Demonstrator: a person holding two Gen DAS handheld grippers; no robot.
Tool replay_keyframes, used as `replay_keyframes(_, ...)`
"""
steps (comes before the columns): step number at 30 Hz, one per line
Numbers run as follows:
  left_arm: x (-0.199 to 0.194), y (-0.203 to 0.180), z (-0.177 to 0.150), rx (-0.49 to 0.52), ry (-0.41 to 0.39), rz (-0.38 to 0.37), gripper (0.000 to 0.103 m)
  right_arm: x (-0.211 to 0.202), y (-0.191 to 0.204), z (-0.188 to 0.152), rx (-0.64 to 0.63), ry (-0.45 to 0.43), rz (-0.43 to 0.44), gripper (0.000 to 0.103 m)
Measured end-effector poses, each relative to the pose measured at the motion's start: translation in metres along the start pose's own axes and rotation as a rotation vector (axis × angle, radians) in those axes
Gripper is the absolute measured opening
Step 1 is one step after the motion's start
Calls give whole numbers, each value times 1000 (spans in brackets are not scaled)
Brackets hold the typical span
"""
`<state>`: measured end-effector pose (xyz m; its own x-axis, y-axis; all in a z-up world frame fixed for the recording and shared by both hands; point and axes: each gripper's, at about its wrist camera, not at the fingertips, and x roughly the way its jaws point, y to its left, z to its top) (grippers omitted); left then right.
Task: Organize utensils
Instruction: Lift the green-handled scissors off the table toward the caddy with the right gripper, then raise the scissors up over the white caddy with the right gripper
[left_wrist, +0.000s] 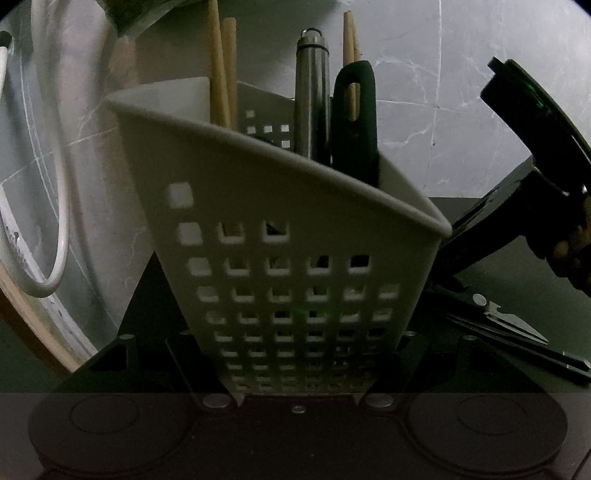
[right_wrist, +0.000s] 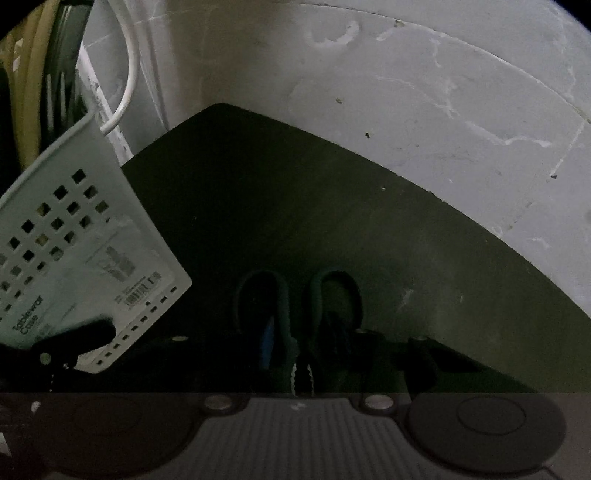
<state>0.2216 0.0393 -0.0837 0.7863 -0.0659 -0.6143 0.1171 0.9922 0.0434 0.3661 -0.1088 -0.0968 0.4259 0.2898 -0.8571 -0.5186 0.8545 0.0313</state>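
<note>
Holding a white perforated utensil caddy (left_wrist: 291, 258) tilted between its closed-in fingers, the left hand-held gripper (left_wrist: 295, 391) pinches the caddy's lower end, so the open mouth leans up and away. Wooden chopsticks (left_wrist: 221, 74), a steel handle (left_wrist: 312, 96) and a dark green looped handle (left_wrist: 356, 122) already stand inside. The remaining item, a pair of dark-handled kitchen scissors (right_wrist: 299, 325), lies flat on the dark worktop (right_wrist: 332, 203) just beside the caddy's right side.

The right hand-held gripper (right_wrist: 301, 373) points steeply down over the scissors. Its jaws are partly closed either side of the handles near the pivot; the picture is too dark to tell whether the pads already press on them.

To do this step well, I judge the pinch should close squarely where the two handles meet, so the scissors do not swing open when lifted. The caddy should keep its tilt, and the blades should go in point first, in the gap beside the green handle.
</note>
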Motion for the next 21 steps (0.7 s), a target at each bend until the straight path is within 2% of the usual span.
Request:
replay_keyframes(11,2,-1,-2,1,1,3,76,-4,-7,-18,-7,-114,31,30)
replay_keyframes(21,3,-1,-1,5,1,5,76,-13,-8,-29,-20,-162,50,30)
